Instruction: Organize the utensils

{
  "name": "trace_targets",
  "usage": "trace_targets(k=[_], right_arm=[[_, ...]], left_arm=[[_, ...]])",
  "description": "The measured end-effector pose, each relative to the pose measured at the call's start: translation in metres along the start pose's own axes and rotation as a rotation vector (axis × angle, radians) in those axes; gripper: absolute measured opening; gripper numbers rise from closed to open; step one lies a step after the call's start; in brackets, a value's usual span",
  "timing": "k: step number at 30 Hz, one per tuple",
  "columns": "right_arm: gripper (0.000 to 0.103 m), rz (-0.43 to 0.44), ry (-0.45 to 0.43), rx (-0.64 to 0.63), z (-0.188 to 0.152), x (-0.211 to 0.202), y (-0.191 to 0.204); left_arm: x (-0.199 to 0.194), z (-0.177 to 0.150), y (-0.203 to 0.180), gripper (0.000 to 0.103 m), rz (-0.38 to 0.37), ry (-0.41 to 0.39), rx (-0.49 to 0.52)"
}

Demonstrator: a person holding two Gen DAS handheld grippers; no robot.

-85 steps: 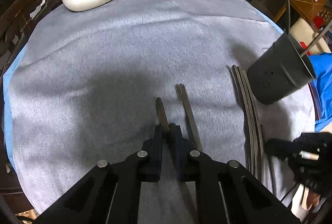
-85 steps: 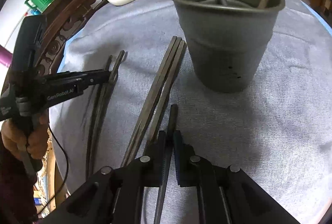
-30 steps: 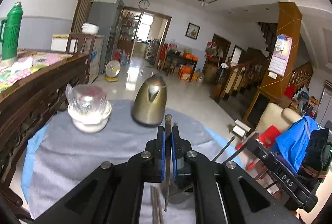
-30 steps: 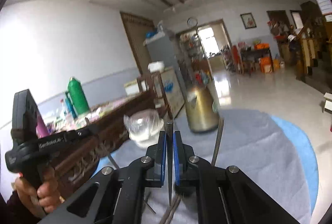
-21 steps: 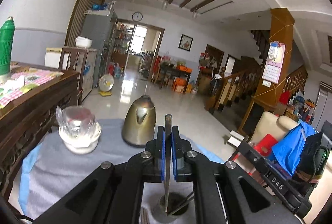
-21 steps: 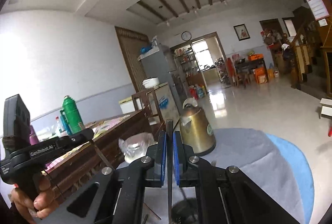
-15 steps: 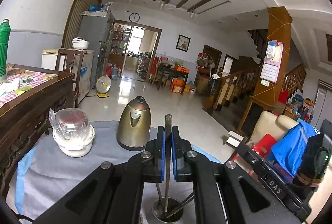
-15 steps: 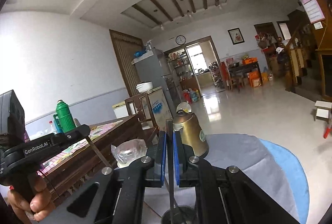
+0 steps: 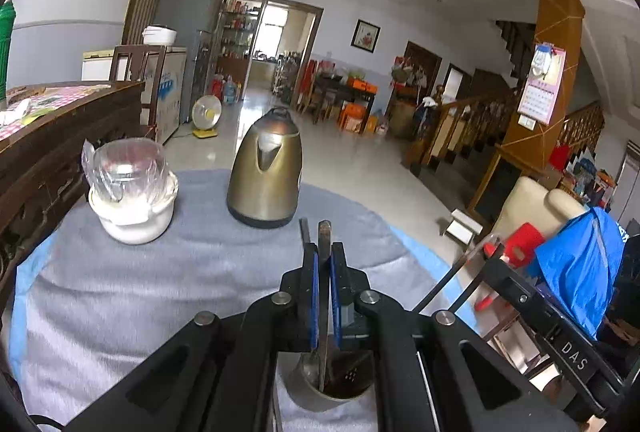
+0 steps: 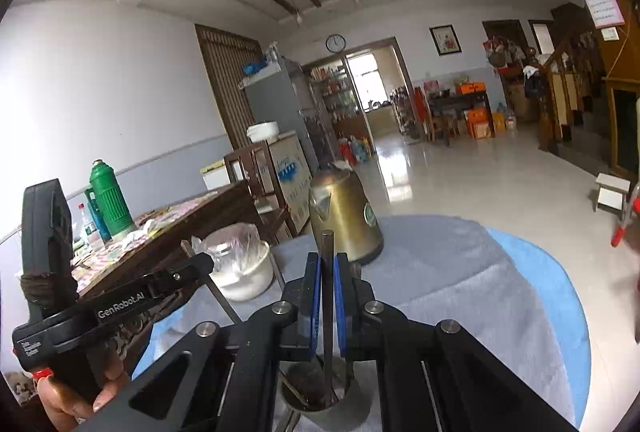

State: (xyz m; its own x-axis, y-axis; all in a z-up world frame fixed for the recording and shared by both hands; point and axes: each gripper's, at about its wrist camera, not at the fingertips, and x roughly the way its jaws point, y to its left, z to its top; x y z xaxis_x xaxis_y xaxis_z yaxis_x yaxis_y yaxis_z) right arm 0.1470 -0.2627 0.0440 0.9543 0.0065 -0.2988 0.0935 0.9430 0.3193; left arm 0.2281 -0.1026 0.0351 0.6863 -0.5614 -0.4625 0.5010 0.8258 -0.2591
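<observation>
My left gripper is shut on a dark metal chopstick held upright, its lower end inside the grey metal utensil cup below. My right gripper is shut on another dark chopstick, also upright, with its lower end in the same cup. Other utensils stand in the cup. The left gripper shows in the right wrist view, the right gripper in the left wrist view. Both hover just above the cup on the grey cloth.
A brass kettle stands at the back of the round table. A white bowl covered in plastic wrap sits left of it. A dark wooden cabinet borders the left side. A chair with blue cloth is to the right.
Both grippers lifted their chopsticks off the cloth, turned them upright and brought them over the cup. In the last half second both sank a little, the sticks reaching deeper into the cup.
</observation>
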Motion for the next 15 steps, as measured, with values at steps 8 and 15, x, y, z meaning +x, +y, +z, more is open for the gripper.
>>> trace_targets(k=[8,15], right_arm=[[0.008,-0.001,0.026,0.022,-0.012,-0.003,-0.001],[0.012,0.002,0.047,0.074,-0.016,-0.008,-0.006]], left_arm=[[-0.005,-0.015,0.009,0.006,0.025,0.062,-0.007],[-0.015,-0.027,0.021,0.035,0.058,0.106,-0.041]])
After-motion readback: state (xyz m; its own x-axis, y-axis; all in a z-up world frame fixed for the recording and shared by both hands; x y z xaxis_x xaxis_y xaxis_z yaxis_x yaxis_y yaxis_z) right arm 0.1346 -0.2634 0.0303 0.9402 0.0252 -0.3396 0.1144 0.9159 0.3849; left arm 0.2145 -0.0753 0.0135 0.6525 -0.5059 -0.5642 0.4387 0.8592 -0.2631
